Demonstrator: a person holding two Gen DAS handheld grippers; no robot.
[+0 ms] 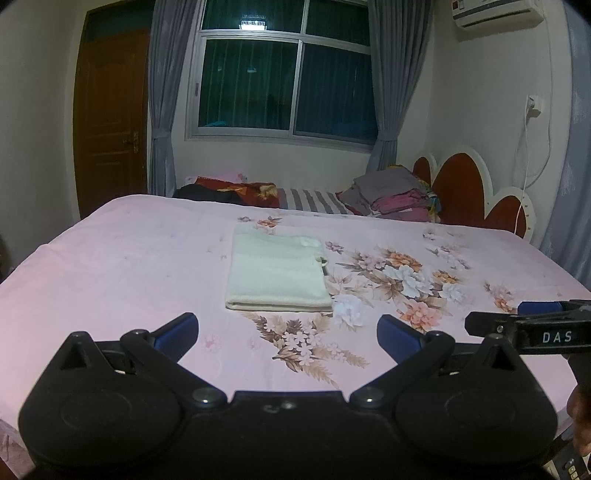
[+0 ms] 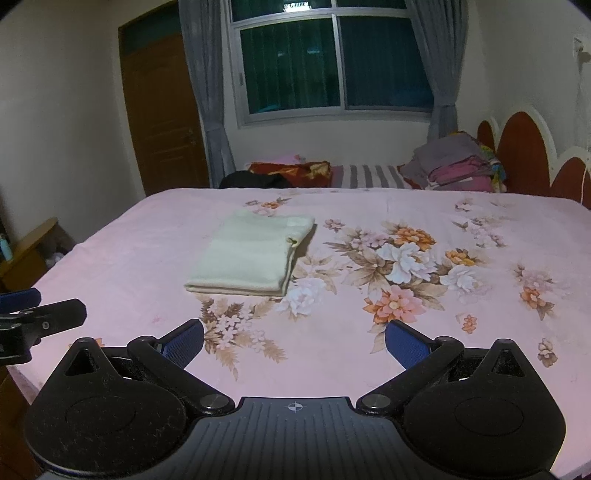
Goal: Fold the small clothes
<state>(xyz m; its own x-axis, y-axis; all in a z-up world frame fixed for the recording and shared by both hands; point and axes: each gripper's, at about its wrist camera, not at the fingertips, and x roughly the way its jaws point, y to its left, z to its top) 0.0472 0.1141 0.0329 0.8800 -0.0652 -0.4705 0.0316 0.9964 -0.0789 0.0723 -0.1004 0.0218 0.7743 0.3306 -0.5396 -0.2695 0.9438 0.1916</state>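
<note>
A cream folded cloth (image 1: 277,274) lies flat on the pink flowered bed (image 1: 110,258), ahead of both tongs. The left tongs (image 1: 287,334) and right tongs (image 2: 294,341) gape wide, holding nothing. Only the left view shows an air conditioner (image 1: 496,13); only the right shows a wooden crate (image 2: 31,247) beside the bed.

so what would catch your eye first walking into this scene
The cream folded cloth lies alone in the middle of the pink floral bedsheet, neatly squared. Nearest the cameras, the left gripper and right gripper both stand open and empty above the sheet. A pile of clothes sits by the red headboard.
</note>
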